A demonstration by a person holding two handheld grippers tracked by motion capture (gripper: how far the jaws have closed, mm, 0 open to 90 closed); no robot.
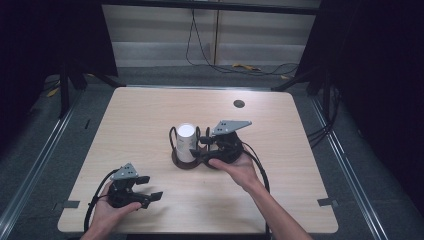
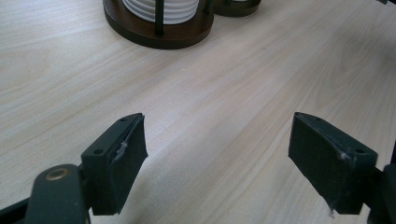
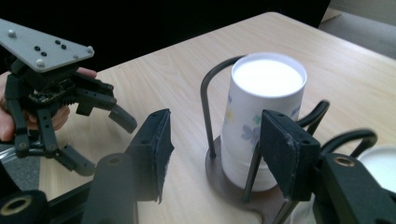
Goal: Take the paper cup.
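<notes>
A stack of white paper cups [image 1: 185, 142] [image 3: 261, 107] with a flower print stands upright in a dark round holder [image 1: 182, 162] [image 3: 229, 186] with black wire loops, near the table's middle. My right gripper [image 1: 199, 147] [image 3: 215, 154] is just right of the stack and points at it. Its jaws stand apart on either side of the holder's near wire, and the pads press on nothing. My left gripper [image 1: 152, 187] [image 2: 215, 154] [image 3: 102, 142] rests low at the table's front left, open, with bare wood between its pads. Its view catches the holder [image 2: 159, 35] at the top edge.
A second dark base [image 2: 238, 7] with a white disc [image 3: 380, 163] sits right beside the cup holder, under my right gripper. A round cable hole [image 1: 239, 104] lies at the back of the table [image 1: 150, 115]. Cables trail on the floor behind.
</notes>
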